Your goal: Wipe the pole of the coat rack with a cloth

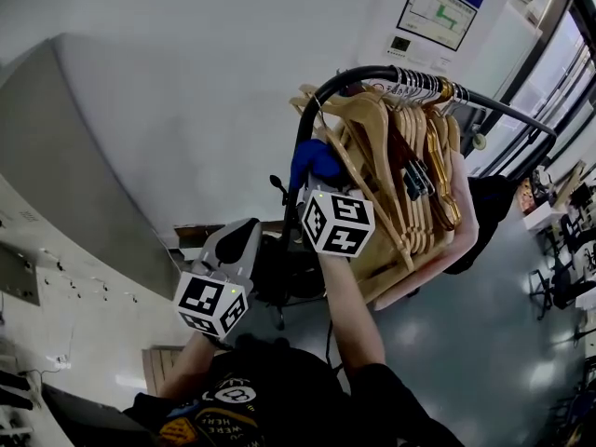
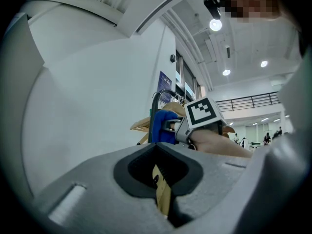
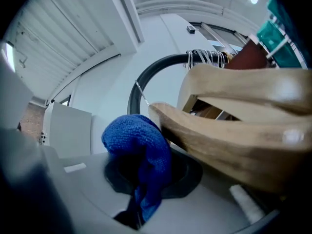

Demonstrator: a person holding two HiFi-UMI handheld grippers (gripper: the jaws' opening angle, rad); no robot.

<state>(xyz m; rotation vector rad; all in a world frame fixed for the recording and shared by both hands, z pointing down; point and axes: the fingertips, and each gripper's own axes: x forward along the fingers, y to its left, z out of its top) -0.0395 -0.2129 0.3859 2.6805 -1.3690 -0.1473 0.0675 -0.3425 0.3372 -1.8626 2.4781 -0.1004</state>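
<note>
Cloth (image 3: 139, 150), blue and nubbly, is pinched in the right gripper (image 1: 317, 186). Its jaws are closed tight on the lower folds while the rest bulges up in a rounded wad above them.

Nearest the person, down by their dark shirt, the left gripper (image 1: 237, 240) is held low and off to the side, well apart from the rack. Its jaws are pressed together. A thin tan strip shows in the seam between them in the left gripper view, and I cannot tell what it is.

Further out, the person's bare right forearm (image 1: 349, 305) reaches up to the right gripper, and the wad of cloth sits against the black pole (image 1: 303, 147) of the coat rack. It rests on the upright stretch just below where the pole bends over into the top rail.

Right beside the cloth, a thick bunch of wooden hangers (image 1: 391, 184) hangs packed together, with their metal hooks (image 1: 414, 84) crowded side by side on the rail. The nearest hanger arm runs just next to the cloth in the right gripper view.

Behind it all stands a plain white wall (image 1: 186, 110), with a framed notice (image 1: 438, 12) high on a pillar. A glossy grey floor (image 1: 466, 343) lies below.
</note>
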